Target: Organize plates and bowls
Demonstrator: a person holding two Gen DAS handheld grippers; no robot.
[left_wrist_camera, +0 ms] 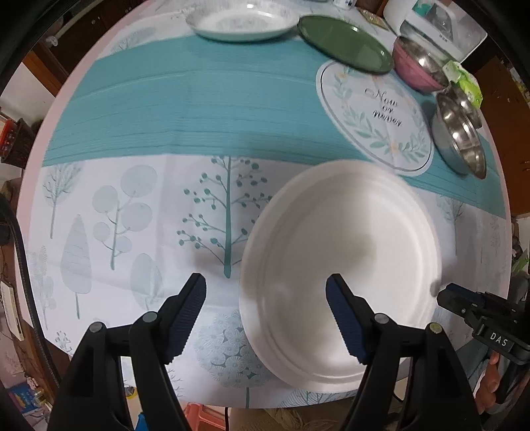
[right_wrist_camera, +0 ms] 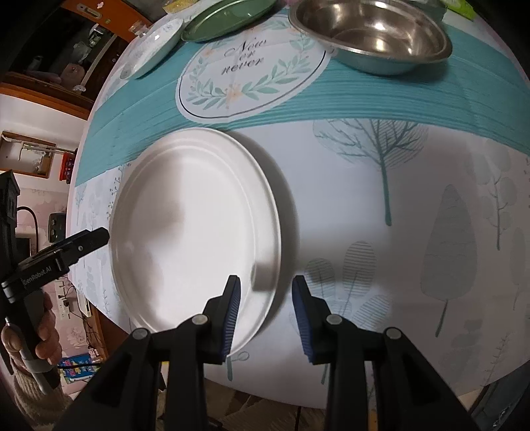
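A large white plate (left_wrist_camera: 341, 275) lies flat on the tablecloth near the table's front edge; it also shows in the right wrist view (right_wrist_camera: 195, 228). My left gripper (left_wrist_camera: 266, 288) is open and empty, its right finger over the plate's left part, its left finger over bare cloth. My right gripper (right_wrist_camera: 266, 288) is open and empty, its jaws straddling the plate's right rim. A patterned white plate (left_wrist_camera: 241, 21), a green plate (left_wrist_camera: 344, 44), a pink bowl (left_wrist_camera: 419, 68) and steel bowls (left_wrist_camera: 458, 139) stand at the back.
A round printed mat (left_wrist_camera: 376, 116) lies between the white plate and the green plate. A big steel bowl (right_wrist_camera: 371, 33) sits far right in the right wrist view. White appliances (left_wrist_camera: 434, 23) stand behind the bowls. The table's front edge (left_wrist_camera: 212, 402) is close below the grippers.
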